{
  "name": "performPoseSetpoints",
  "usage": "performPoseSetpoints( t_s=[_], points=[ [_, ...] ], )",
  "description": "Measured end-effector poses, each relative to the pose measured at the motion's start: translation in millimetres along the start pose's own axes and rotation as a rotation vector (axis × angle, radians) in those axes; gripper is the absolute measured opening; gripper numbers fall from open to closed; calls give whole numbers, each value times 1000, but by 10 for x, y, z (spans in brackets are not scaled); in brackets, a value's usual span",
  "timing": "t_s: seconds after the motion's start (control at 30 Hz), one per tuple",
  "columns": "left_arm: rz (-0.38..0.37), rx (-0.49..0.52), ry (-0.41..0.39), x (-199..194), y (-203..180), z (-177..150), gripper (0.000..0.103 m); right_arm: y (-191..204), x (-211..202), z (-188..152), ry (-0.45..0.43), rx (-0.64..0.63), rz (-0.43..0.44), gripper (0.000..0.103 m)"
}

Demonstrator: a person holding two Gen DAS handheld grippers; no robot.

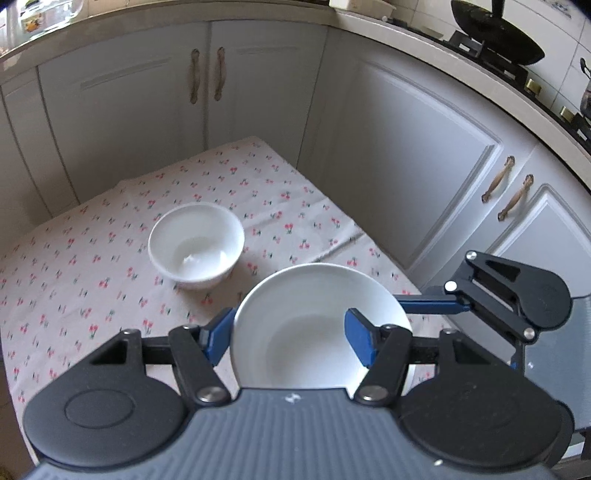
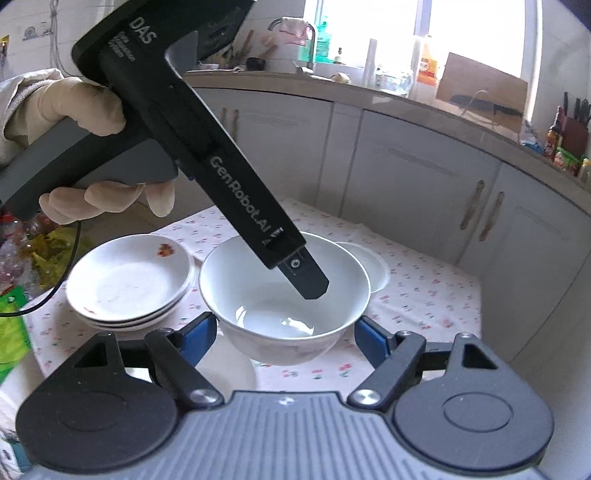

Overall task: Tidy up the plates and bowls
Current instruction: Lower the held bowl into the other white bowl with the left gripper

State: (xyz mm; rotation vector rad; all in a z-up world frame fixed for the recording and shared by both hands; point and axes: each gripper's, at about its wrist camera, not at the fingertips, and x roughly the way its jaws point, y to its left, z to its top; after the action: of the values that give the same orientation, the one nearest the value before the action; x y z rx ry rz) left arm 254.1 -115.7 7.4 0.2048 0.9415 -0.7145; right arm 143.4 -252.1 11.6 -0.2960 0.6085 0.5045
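Note:
My left gripper (image 1: pixel 288 332) is shut on the near rim of a white bowl (image 1: pixel 314 295), one blue pad outside and one inside. In the right wrist view one of its fingers (image 2: pixel 310 282) dips into that same bowl (image 2: pixel 258 280). My right gripper (image 2: pixel 286 328) spans the bowl's body, a blue pad against each side, and the bowl hangs above the flowered tablecloth (image 1: pixel 92 258). A second white bowl (image 1: pixel 195 245) stands on the cloth further off. A stack of white plates (image 2: pixel 129 280) with a red flower print sits to the left.
White cabinet doors (image 1: pixel 406 166) close in the table's far and right sides. A wok (image 1: pixel 495 33) sits on the stove above. A gloved hand (image 2: pixel 74 107) holds the left gripper. Bags (image 2: pixel 22 277) lie at the left. A pale dish (image 2: pixel 229 369) shows under the held bowl.

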Motion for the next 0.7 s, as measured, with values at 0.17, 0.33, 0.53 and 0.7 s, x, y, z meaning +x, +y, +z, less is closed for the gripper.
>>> performPoseSetpoints(
  t_s=[0.17,0.33,0.53,0.7],
  points=[
    [9,-14,-3,-115,-1,-215,63,168,0,-53,11,9,34,85],
    [5,-18,6,-151,-10,-432,63,322,-8,-137,32,18,65,85],
    [-4,-23,33,-75,-11,-654,63,452,47,-247,73,17,81,85],
    [-11,-14,33,-6,-6,-737,63,519,94,-335,90,20,79,85]
  ],
)
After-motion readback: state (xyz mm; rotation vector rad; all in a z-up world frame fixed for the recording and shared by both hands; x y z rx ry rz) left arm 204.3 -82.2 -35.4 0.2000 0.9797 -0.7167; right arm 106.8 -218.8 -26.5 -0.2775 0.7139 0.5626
